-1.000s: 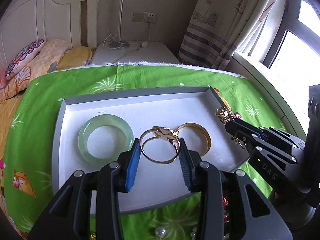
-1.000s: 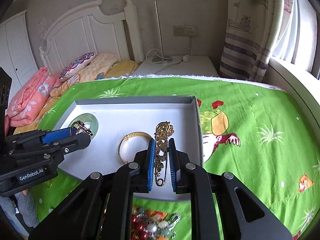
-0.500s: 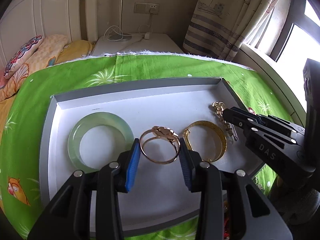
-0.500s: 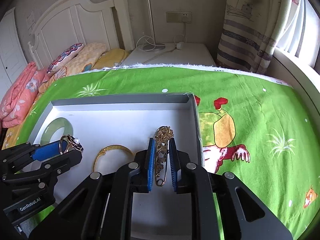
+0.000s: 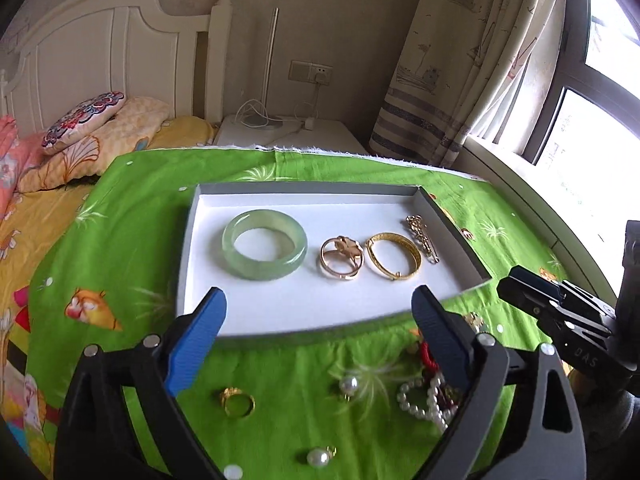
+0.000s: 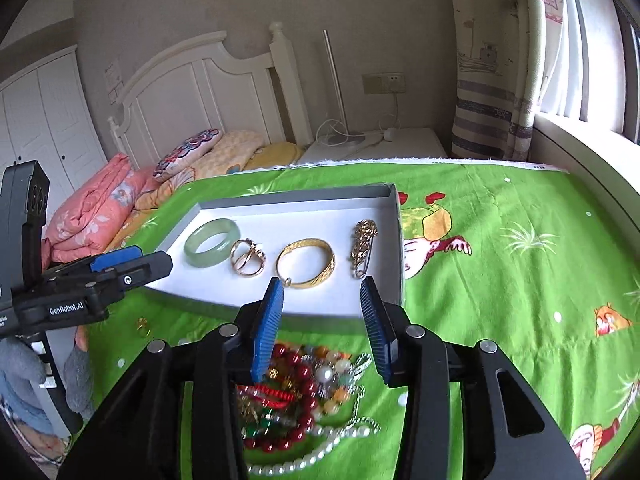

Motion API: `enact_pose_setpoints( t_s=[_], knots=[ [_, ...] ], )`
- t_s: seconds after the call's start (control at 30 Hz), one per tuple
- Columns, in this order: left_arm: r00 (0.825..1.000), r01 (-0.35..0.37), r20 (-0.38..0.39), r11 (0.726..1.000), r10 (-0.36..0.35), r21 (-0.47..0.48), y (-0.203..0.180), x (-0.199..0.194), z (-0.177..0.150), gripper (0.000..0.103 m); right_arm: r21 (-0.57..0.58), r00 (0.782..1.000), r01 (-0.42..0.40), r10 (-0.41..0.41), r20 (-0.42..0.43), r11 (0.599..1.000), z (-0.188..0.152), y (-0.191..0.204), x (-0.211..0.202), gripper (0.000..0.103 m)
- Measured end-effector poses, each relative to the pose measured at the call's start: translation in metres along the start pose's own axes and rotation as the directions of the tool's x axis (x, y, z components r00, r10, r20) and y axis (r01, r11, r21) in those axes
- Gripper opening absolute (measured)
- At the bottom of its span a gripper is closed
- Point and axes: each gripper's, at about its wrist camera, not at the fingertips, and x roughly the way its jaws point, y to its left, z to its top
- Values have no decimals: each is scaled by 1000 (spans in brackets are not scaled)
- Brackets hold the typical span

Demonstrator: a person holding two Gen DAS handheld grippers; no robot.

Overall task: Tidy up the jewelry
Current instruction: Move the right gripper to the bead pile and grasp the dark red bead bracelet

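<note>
A grey tray with a white floor (image 5: 304, 304) (image 6: 384, 196) lies on the green bedspread. In it, left to right, rest a green jade bangle (image 5: 265, 243) (image 6: 212, 242), a rose-gold flower bangle (image 5: 342, 257) (image 6: 247, 257), a gold bangle (image 5: 394, 255) (image 6: 306, 263) and a gold brooch pin (image 5: 422, 236) (image 6: 362, 246). My left gripper (image 5: 318, 322) hangs before the tray's near edge, jaws opening wide, nothing between them. My right gripper (image 6: 322, 320) hovers at the tray's near right corner, jaws opening, with nothing gripped.
Loose jewelry lies on the bedspread before the tray: a gold ring (image 5: 238, 402), pearl earrings (image 5: 319, 457), a pearl heart chain (image 5: 422, 400), and a pile of red beads and pearls (image 6: 304, 396). Pillows and a headboard stand behind; a window sill runs along the right.
Both grippers let go and drew back from the tray. The flower bangle and the brooch pin now lie on the tray floor, and both sets of jaws stand wider.
</note>
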Motion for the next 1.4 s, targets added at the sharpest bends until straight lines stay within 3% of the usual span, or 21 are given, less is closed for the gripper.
enact_pose_setpoints(
  t_s=[0.2, 0.3, 0.47, 0.67, 1.1, 1.4],
  knots=[
    [1000, -9, 6, 1000, 9, 26, 1, -38, -47, 95, 14, 999, -13, 14, -35, 1000, -28, -3, -11, 40],
    [1000, -7, -8, 1000, 7, 18, 3, -42, -63, 95, 21, 997, 1, 1, -75, 1000, -35, -4, -10, 39],
    [999, 32, -27, 999, -32, -11, 8, -36, -89, 93, 7, 998, -5, 5, -68, 1000, -40, -2, -14, 37],
    [994, 112, -3, 991, -112, -70, 20, -38, -89, 95, 10, 996, 7, -6, -89, 1000, -41, -2, -9, 35],
    [990, 141, 13, 986, -140, -92, 24, -40, -88, 97, -128, 976, 111, -132, -175, 986, -43, 19, 13, 34],
    [989, 148, 18, 984, -147, -95, 23, -40, -89, 98, -235, 965, 146, -191, -179, 961, -48, 39, 19, 24]
  ],
)
